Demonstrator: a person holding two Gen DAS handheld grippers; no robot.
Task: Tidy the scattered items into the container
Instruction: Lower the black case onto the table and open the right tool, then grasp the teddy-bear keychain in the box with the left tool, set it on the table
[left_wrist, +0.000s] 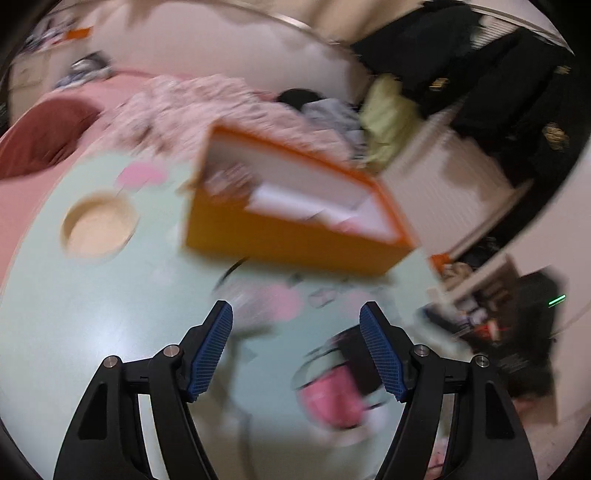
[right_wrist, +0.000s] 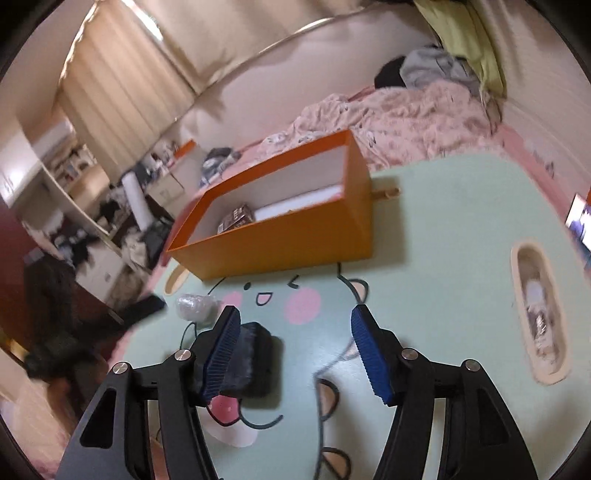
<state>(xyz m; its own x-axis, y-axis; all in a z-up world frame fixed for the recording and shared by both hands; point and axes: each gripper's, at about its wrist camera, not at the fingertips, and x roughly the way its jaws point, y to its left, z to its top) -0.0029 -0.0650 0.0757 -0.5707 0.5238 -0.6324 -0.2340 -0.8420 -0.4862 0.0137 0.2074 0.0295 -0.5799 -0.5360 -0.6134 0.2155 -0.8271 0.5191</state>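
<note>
Okay, both grippers pitch downward over the pale green table (right_wrist: 443, 229), with the orange box (right_wrist: 280, 236) as reference.

Right gripper (right_wrist: 295, 354): angled down at the tabletop on the near side of the orange box, jaws spread wide, pads not pressing on anything. A black brush-like item (right_wrist: 258, 362) lies on the table between the jaws, just against the inner face of the left finger; the right finger stands well clear of it. I cannot tell whether that left pad actually touches it. The item looks dark, fuzzy and blocky, and partly covers a pink printed patch on the table's cartoon face.

A crumpled clear wrapper (right_wrist: 194, 306) sits near the box's near-left corner, just beyond the left fingertip.

The orange box is open-topped with white inner walls; a small dark printed packet (right_wrist: 236, 218) lies inside at its left end.

Left gripper (left_wrist: 295, 350): also tilted down, jaws wide, nothing between them. This view is heavily motion-blurred. A pink and black item (left_wrist: 332, 391) lies on the table near the right finger, on the near side of the orange box. A round recess (left_wrist: 98, 230) in the table is left of the box.
</note>
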